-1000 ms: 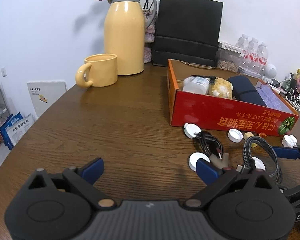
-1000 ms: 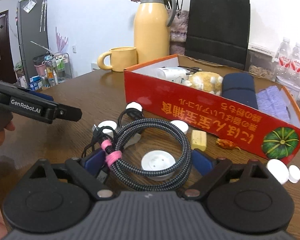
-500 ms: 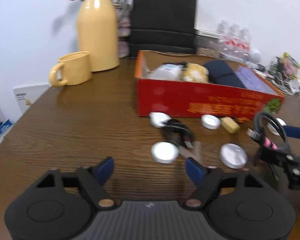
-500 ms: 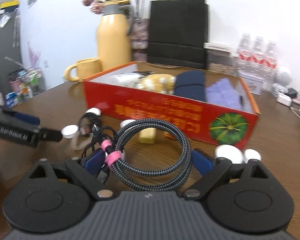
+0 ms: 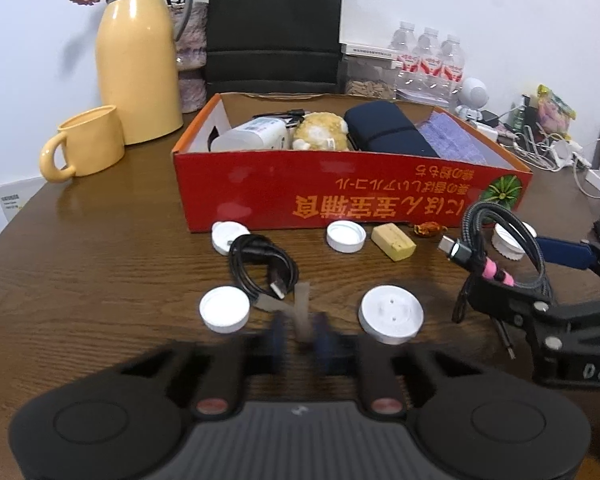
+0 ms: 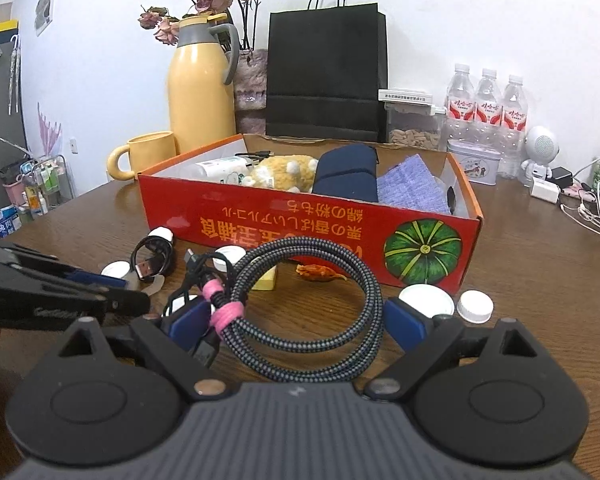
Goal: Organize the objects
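A dark wooden table point(image 5: 100, 272) fills both views. Nearest, the left gripper point(image 5: 299, 338) is blurred, its blue pads drawn close on a pale translucent strip point(image 5: 302, 312). The right gripper point(image 6: 296, 320) holds the braided cable point(image 6: 324, 320), coiled and bound by a pink tie, between its parted blue pads; how firmly, I cannot tell. Beyond lie white lids point(image 5: 224, 309), a black USB cable point(image 5: 260, 268), a yellow eraser-like block point(image 5: 393, 242) and a wrapped candy point(image 5: 427, 228). Behind them stands the red box point(image 5: 340, 196) with a plush toy, bottle, navy pouch and purple cloth inside. Farthest are a yellow mug point(image 5: 86, 142), yellow thermos point(image 5: 138, 60) and black paper bag point(image 6: 326, 72)
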Demonstrator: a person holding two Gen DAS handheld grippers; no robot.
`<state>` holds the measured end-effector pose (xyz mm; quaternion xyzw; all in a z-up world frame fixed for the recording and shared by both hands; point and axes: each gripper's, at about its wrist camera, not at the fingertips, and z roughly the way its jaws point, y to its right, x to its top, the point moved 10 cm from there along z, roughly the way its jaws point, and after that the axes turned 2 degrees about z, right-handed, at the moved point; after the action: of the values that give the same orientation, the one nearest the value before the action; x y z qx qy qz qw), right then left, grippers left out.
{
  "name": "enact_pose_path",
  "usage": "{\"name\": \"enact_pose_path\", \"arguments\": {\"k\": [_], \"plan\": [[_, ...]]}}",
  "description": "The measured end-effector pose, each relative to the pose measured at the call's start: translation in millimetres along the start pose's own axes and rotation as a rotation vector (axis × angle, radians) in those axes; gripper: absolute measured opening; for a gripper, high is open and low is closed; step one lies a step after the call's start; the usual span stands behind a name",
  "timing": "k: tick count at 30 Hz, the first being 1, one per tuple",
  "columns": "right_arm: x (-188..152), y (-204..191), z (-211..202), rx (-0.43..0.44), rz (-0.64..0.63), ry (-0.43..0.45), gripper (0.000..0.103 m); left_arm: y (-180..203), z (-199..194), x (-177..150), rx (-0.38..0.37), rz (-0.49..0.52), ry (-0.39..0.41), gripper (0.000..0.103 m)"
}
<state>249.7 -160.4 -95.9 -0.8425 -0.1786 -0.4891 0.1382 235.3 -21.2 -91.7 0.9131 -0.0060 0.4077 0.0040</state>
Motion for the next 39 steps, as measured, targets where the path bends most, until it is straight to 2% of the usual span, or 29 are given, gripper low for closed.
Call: {"name": "enact_pose_path", "arguments": {"k": [11, 24, 29, 39], "plan": [[8, -2, -8, 0.017, 0.000, 0.029, 0.094, -1, -24, 17, -0.021, 0.002, 0.072, 0.002], [51, 1, -4, -0.012, -0.051, 0.072, 0.094, 9, -48, 94, -0.036, 0.033, 0.231, 0.002], [72, 4, 10, -0.024, -0.062, 0.081, 0.094, 13, -38, 123, -0.035, 0.032, 0.261, 0.002], [112, 21, 49, -0.050, -0.056, 0.087, 0.094, 10, 6, 166, -0.032, 0.002, 0.266, 0.002]]}}
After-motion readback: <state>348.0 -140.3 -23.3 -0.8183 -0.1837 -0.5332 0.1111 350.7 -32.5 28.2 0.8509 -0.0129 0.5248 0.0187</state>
